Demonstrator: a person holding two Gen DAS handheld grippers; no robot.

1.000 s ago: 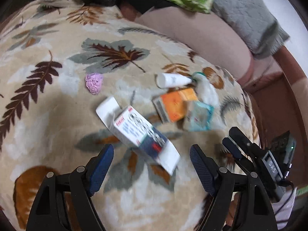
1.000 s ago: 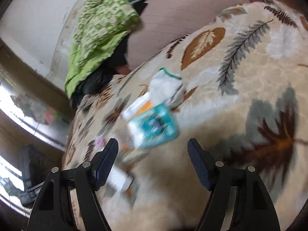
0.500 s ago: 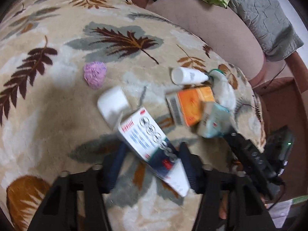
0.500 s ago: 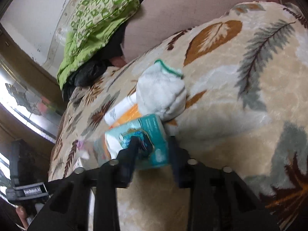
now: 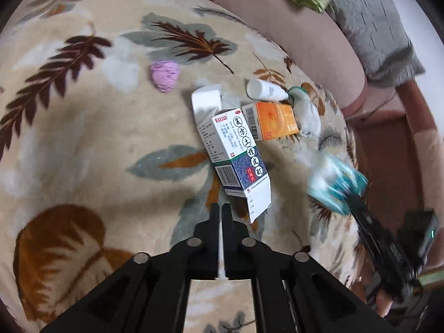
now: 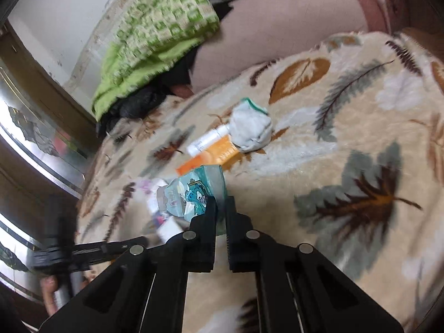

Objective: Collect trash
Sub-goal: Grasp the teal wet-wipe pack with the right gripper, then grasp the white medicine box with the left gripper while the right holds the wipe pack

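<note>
Both claws just closed: left [image 5: 222, 208] empty by "15毫升" box [image 5: 238, 152], right [image 6: 220, 202] pinching teal pack [image 6: 194, 191].

The teal packet [image 5: 337, 184], right of the medicine box [image 5: 236, 152], is smeared by motion blur, and its print cannot be read. The box's lowest flap is partly hidden behind the left gripper [image 5: 222, 208].

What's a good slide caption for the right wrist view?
Right tool shut on a teal cartoon wrapper, above the leaf-patterned blanket.
</note>
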